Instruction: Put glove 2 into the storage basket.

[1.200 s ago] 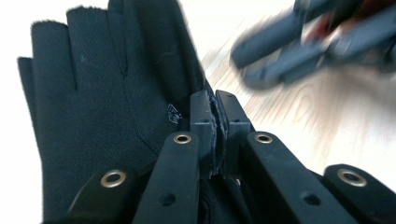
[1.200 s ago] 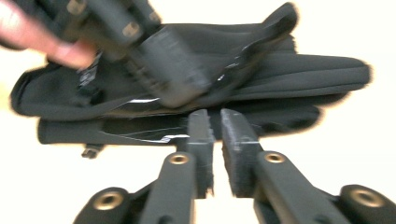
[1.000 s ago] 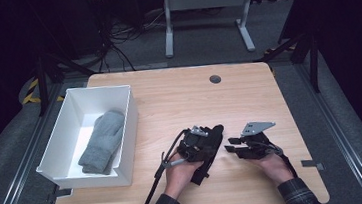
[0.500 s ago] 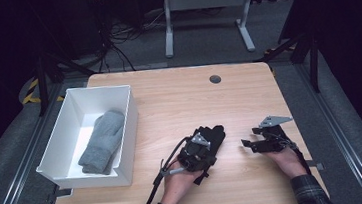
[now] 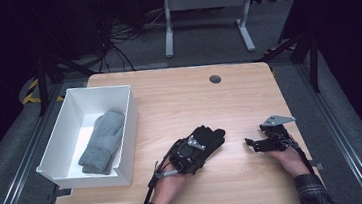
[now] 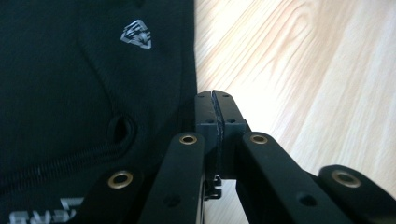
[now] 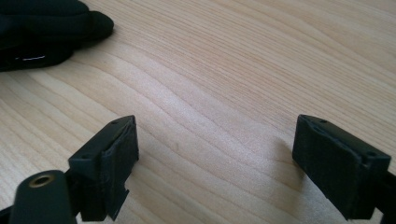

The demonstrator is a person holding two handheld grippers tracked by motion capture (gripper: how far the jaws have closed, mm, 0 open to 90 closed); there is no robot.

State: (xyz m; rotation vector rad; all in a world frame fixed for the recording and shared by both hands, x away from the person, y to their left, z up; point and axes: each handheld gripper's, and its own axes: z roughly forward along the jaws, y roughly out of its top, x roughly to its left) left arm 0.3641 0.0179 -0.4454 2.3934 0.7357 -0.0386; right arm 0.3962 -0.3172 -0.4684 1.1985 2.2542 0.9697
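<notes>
A black glove lies near the table's front middle, and my left gripper rests on top of it. In the left gripper view its jaws are shut pad to pad, with no cloth visible between them. The glove, with a small grey logo, runs along their left side. My right gripper sits low over bare wood to the right of the glove. Its jaws have just been opening and stand wide with nothing between them. The glove's fingertips show at the upper left.
A white bin stands at the table's left side with a grey mitten inside. A round dark cable hole marks the far middle of the wooden table. Desk legs and cables lie on the floor beyond.
My right gripper has pulled away to the right of the glove and opened its jaws wide. The left gripper has shifted slightly on the glove.
</notes>
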